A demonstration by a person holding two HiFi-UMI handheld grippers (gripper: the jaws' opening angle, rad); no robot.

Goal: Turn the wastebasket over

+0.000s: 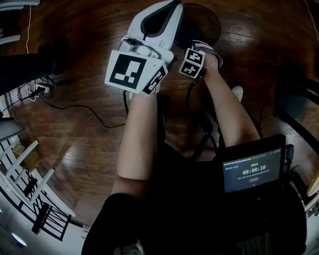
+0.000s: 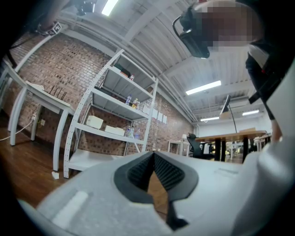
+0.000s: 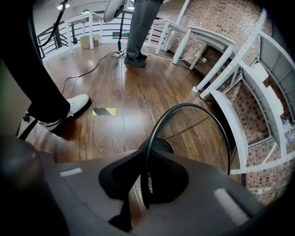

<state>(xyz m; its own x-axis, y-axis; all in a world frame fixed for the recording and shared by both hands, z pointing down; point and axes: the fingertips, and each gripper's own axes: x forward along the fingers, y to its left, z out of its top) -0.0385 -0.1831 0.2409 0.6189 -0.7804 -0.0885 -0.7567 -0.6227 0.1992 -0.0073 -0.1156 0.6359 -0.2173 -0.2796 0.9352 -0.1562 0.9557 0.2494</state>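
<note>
The wastebasket (image 3: 198, 133) is black wire mesh with a round black rim, and it stands mouth up on the wooden floor. My right gripper (image 3: 144, 152) points steeply down over its near edge. The thin rim runs between the jaws, which stand slightly apart with a sliver of gap beside the rim. In the head view the basket's rim (image 1: 215, 20) shows just beyond my right gripper (image 1: 199, 47). My left gripper (image 1: 174, 5) is held level to the left of the basket, away from it. In its own view the left gripper (image 2: 153, 156) has its tips together and holds nothing.
A black cable (image 1: 75, 107) trails over the floor at left, near white furniture (image 1: 25, 174). A dark chair (image 1: 299, 104) stands at right. In the right gripper view another person's legs (image 3: 138, 27), a white shoe (image 3: 76, 103), a yellow-black tape mark (image 3: 105, 111) and white tables (image 3: 207, 41) appear.
</note>
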